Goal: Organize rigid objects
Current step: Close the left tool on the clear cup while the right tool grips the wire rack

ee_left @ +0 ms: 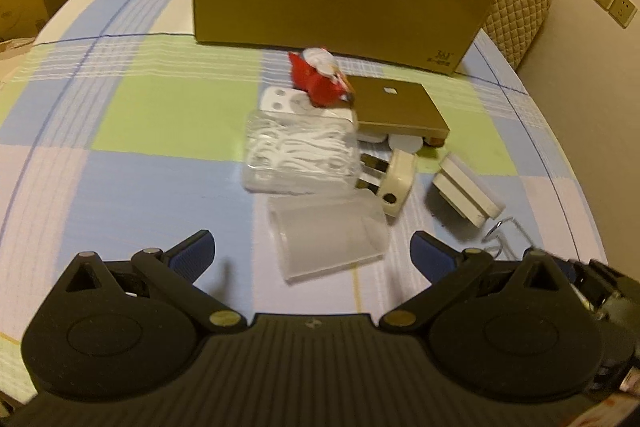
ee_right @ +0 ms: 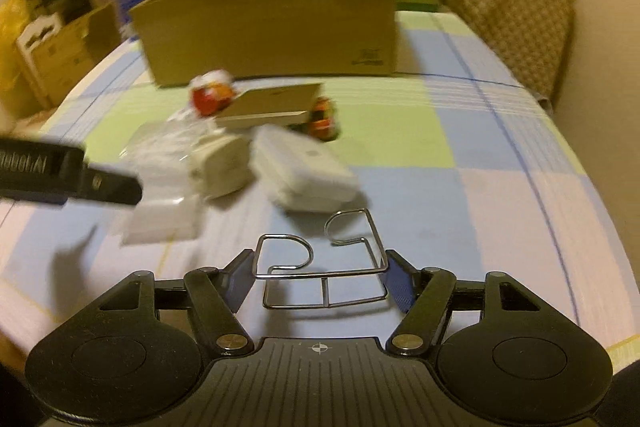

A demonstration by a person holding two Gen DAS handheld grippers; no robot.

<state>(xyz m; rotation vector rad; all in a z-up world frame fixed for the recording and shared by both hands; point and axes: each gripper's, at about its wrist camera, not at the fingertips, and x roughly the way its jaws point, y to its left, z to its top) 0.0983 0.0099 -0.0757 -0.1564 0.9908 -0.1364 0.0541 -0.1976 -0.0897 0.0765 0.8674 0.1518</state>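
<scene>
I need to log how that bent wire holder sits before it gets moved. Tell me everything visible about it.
The wire holder is thin, shiny metal wire bent into a rectangular base frame with a crossbar and two curled hook loops rising toward the pile. It lies between the right gripper's blue pads, which sit close at either side; actual contact is unclear. It rests on the checked tablecloth, apart from the white case beyond.

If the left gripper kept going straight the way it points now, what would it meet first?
Most likely the frosted clear plastic container lying on its side just beyond the open left gripper. Behind it sits the clear box of white pieces. Depth is uncertain.
</scene>
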